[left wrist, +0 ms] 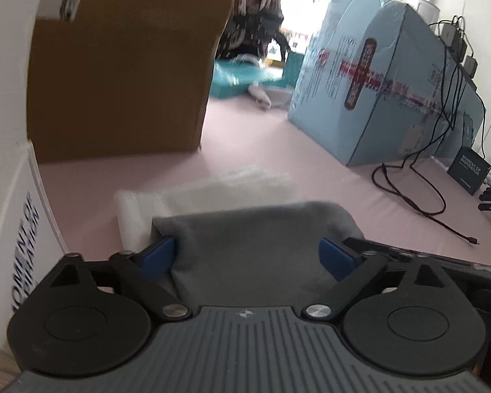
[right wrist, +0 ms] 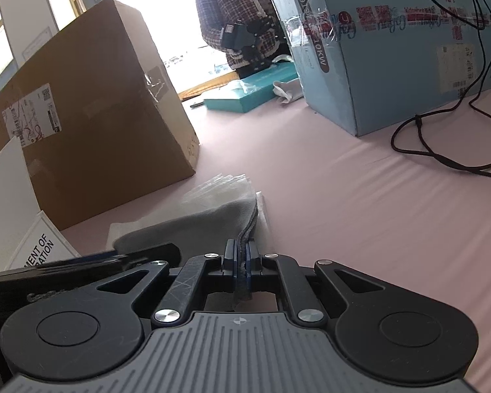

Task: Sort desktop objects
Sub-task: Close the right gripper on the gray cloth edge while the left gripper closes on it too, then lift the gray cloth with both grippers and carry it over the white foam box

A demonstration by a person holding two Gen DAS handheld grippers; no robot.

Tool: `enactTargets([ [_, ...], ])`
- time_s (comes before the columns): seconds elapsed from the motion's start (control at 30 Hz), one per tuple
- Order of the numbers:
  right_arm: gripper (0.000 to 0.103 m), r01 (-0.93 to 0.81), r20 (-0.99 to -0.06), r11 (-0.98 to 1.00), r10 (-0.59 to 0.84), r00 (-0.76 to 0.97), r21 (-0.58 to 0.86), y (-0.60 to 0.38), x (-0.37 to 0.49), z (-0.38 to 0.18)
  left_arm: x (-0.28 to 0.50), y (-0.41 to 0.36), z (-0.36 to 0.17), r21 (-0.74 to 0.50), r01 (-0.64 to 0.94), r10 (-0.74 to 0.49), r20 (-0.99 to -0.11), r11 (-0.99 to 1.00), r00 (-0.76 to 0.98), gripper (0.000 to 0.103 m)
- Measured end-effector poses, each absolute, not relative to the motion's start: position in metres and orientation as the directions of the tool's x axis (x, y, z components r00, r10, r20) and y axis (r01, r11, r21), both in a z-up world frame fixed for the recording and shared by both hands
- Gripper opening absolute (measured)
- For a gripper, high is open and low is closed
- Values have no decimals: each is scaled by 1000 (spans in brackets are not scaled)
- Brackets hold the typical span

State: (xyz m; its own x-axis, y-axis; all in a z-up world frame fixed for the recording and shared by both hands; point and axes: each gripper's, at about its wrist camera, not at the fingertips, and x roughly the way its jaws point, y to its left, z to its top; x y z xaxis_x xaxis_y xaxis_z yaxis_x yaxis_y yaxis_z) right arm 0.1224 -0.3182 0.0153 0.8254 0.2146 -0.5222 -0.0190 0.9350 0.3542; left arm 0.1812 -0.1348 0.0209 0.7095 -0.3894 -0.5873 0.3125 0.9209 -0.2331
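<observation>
A folded grey cloth (left wrist: pixel 255 229) lies on the pink table, on top of a clear plastic bag (left wrist: pixel 212 190). My left gripper (left wrist: pixel 248 257) is open, its blue pads (left wrist: pixel 160 257) spread wide on either side of the cloth's near end. In the right wrist view, the right gripper (right wrist: pixel 242 258) is shut on the near edge of the grey cloth (right wrist: pixel 193 229), which runs out from between the pads. The plastic bag (right wrist: pixel 219 186) shows beyond the cloth. A black part of the other gripper (right wrist: pixel 81 268) sits at the left.
A brown cardboard box (right wrist: pixel 91 137) stands to the left and a large light-blue box (right wrist: pixel 392 49) to the right. Black cables (right wrist: pixel 442 150) trail over the pink table. A white printed box (left wrist: pixel 13 229) is at the near left, and a teal box (right wrist: pixel 245 95) and a person in plaid (right wrist: pixel 232 9) are at the far end.
</observation>
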Motion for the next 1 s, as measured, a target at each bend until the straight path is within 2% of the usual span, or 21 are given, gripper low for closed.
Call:
enactTargets([
  [0.07, 5, -20, -523, 936, 213, 825, 350, -317, 123, 15, 183, -134, 19, -234, 296, -378, -599, 926, 706, 73],
  [0.13, 5, -20, -526, 938, 212, 823, 347, -317, 123, 14, 182, -134, 19, -212, 280, -350, -601, 936, 718, 48],
  [0.2, 5, -19, -530, 938, 213, 821, 347, -316, 124, 13, 182, -134, 19, -189, 259, -320, -608, 947, 727, 36],
  [0.27, 5, -19, -533, 939, 212, 819, 345, -316, 124, 13, 181, -136, 19, -156, 246, -289, -613, 957, 736, 30],
  [0.33, 5, -20, -532, 940, 211, 820, 342, -315, 123, 13, 177, -141, 19, -102, 230, -244, -610, 968, 754, 15],
  [0.5, 5, -26, -525, 940, 213, 824, 341, -314, 123, 14, 172, -144, 21, -64, 233, -225, -589, 970, 776, 6],
  [0.83, 5, -50, -480, 933, 229, 847, 357, -315, 117, 22, 165, -145, 30, -56, 237, -230, -521, 970, 822, 5],
  [1.0, 5, -75, -437, 923, 248, 865, 376, -316, 112, 29, 156, -141, 44, -61, 240, -241, -448, 969, 861, 5],
])
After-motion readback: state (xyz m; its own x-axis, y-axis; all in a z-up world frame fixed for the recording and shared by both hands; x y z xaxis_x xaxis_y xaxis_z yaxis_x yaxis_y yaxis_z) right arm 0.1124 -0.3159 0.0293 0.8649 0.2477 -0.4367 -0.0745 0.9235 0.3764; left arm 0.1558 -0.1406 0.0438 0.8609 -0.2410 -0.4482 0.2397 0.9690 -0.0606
